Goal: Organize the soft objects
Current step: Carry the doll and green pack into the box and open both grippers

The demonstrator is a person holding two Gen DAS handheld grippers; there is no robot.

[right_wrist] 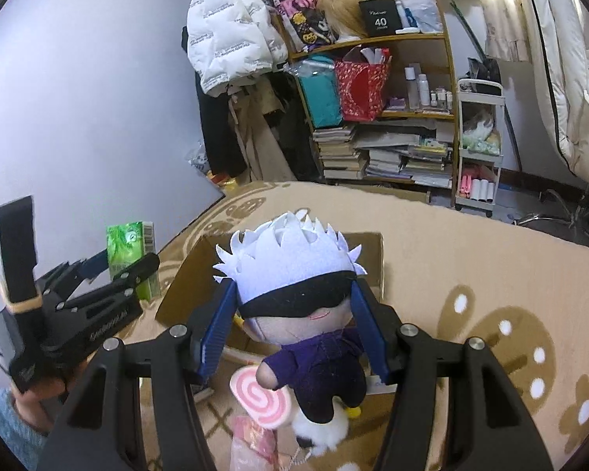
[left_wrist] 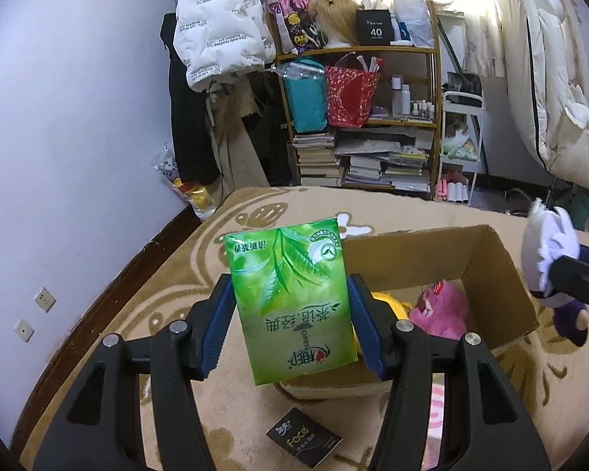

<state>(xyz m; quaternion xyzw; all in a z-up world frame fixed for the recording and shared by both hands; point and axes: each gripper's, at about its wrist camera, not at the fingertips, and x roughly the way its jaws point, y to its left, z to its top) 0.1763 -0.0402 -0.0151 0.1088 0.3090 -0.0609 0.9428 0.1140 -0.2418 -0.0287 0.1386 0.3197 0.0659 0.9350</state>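
Left wrist view, centre of frame: left gripper (left_wrist: 290,310) clenched on a green tissue pack (left_wrist: 292,302), held upright off the rug (left_wrist: 169,298), blue fingers (left_wrist: 220,314) pressing both sides. Behind and right of the pack, an open cardboard box (left_wrist: 491,274) with a pink plush (left_wrist: 443,310) and something yellow (left_wrist: 388,302) inside. At the bottom of the frame, a small black packet (left_wrist: 304,441) lying flat on the rug. At the right edge, a white-haired doll (left_wrist: 549,259), partly cut off.

Right wrist view, centre of frame: right gripper (right_wrist: 292,325) grasping the white-haired doll (right_wrist: 294,298) by the head, purple body hanging toward the bottom of the frame, above the near edge of the cardboard box (right_wrist: 373,259). Just below the doll, a pink swirl lollipop plush (right_wrist: 261,398) and a white fluffy toy (right_wrist: 322,431). At the left of the frame, the left gripper (right_wrist: 131,267) with the tissue pack (right_wrist: 131,259) held beside the box. Across the top, a cluttered shelf (right_wrist: 392,43) and a white jacket (right_wrist: 231,31).
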